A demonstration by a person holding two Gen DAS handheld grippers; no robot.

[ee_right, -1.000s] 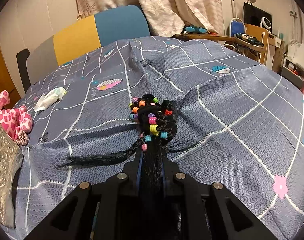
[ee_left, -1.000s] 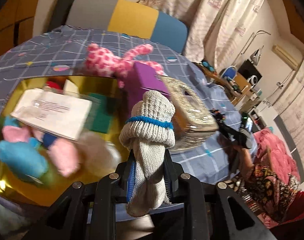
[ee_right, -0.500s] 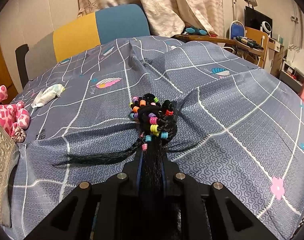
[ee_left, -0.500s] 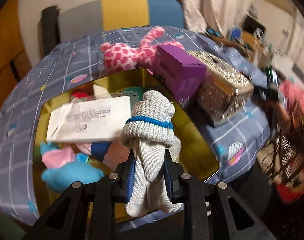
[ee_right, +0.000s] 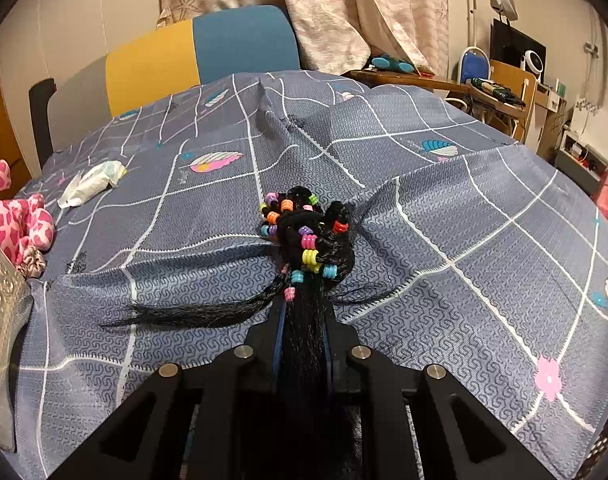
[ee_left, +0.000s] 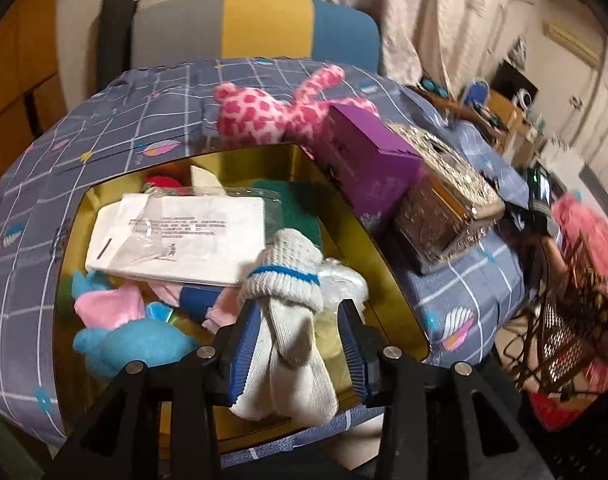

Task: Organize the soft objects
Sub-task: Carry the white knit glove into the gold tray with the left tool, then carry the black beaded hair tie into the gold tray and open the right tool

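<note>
In the left wrist view a rolled grey-white sock (ee_left: 292,280) with a blue stripe stands between the jaws of my left gripper (ee_left: 298,312), above the gold tin (ee_left: 388,268). The jaws are opening: the sock leans on the left pad and a gap shows at the right pad. The tin holds a blue plush (ee_left: 132,344), pink cloth, a green cloth and a white packet (ee_left: 184,232). In the right wrist view my right gripper (ee_right: 304,312) is shut on a black braided hair piece (ee_right: 304,236) with coloured beads, low over the bedspread (ee_right: 464,208).
A pink spotted plush (ee_left: 272,112), a purple box (ee_left: 368,160) and a glittery silver box (ee_left: 444,200) lie beyond the tin. A crumpled tissue (ee_right: 92,182) rests at the left of the bedspread. A chair stands behind; a wire basket is at the right.
My left gripper swung over the gold tin and sank a little. Its jaws spread and the sock slumped toward the left pad. The right gripper and hair piece stayed still.
</note>
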